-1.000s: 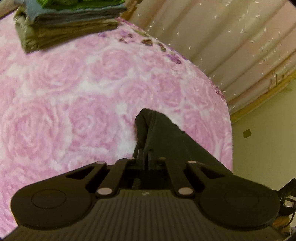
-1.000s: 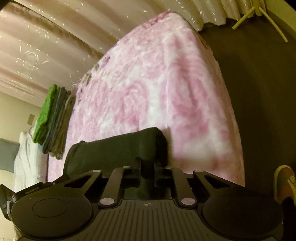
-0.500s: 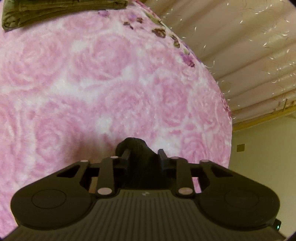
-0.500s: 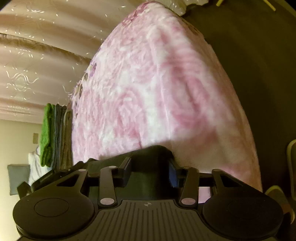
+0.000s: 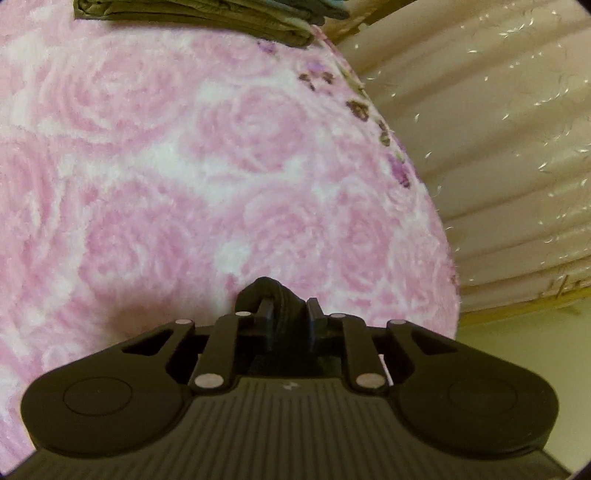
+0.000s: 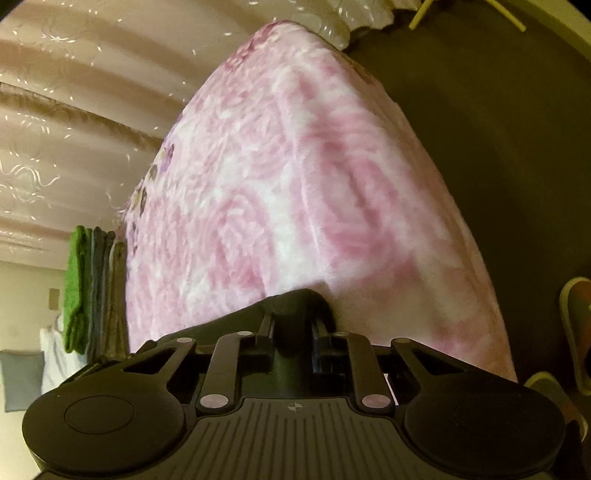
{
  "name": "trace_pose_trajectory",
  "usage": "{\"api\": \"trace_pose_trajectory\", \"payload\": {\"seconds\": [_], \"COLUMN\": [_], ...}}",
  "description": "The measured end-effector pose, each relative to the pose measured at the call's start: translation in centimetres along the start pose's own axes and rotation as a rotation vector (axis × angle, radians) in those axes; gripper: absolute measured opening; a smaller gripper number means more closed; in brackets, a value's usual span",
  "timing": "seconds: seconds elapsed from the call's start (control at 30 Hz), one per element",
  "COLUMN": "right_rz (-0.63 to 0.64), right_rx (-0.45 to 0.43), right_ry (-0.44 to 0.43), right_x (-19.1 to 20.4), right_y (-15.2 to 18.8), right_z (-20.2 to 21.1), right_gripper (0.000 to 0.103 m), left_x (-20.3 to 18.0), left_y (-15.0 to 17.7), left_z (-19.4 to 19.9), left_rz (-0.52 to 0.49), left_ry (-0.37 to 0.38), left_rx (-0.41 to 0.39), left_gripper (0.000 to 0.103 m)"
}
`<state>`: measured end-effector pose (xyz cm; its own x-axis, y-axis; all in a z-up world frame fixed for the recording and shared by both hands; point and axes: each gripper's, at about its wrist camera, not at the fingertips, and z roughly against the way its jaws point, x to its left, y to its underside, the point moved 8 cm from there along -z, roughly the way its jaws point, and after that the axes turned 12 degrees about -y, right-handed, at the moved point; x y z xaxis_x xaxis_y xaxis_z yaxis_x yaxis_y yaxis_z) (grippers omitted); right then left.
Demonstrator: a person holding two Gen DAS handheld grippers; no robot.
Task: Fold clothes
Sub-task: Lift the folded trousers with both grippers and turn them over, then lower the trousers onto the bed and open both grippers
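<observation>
A dark folded garment [image 5: 269,290] lies on the pink rose blanket [image 5: 184,166]. One bunched end of it sits between the fingers of my left gripper [image 5: 289,306] and loops over the left fingertip. The left jaws are opening around that cloth. In the right wrist view the garment [image 6: 229,325] stretches off to the left. Its thick folded edge fills the gap of my right gripper [image 6: 293,325], whose jaws are closing onto it. Most of the garment is hidden under the gripper bodies.
A stack of folded clothes [image 5: 207,14] sits at the far side of the bed, with a green piece outermost [image 6: 75,288]. A pale curtain [image 5: 498,129] hangs behind the bed. Dark floor [image 6: 498,129] and a shoe [image 6: 576,325] lie off the blanket's [image 6: 295,184] edge.
Both grippers went from pinched tight on thin cloth to fingers spread around a thicker fold. The left hand moved closer to the blanket and rolled; the garment now shows less beyond its fingers.
</observation>
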<state>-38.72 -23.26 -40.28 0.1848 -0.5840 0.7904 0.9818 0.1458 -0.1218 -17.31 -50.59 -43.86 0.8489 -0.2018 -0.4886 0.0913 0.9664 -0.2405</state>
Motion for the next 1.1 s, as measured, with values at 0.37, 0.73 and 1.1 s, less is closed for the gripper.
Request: {"api": "trace_pose_trajectory", "payload": {"seconds": [0.37, 0.73, 1.1], "right_rz": [0.092, 0.659, 1.14], "right_rx": [0.129, 0.105, 0.394], "right_ry": [-0.073, 0.174, 0.145], "right_x": [0.1, 5.2, 5.3], "right_y": [4.1, 6.5, 16.6], "right_z": [2.7, 4.8, 3.2], "right_gripper": [0.049, 0.036, 0.036], "left_x": [3.9, 1.9, 2.9], "left_y": [8.9, 9.9, 15.7], "left_z": [7.1, 11.9, 12.1], "left_rz": [-0.325, -0.533, -0.573], "left_ry": [-0.091, -0.326, -0.324], "left_rx": [0.085, -0.162, -0.089], "left_gripper": [0.004, 0.009, 0.008]}}
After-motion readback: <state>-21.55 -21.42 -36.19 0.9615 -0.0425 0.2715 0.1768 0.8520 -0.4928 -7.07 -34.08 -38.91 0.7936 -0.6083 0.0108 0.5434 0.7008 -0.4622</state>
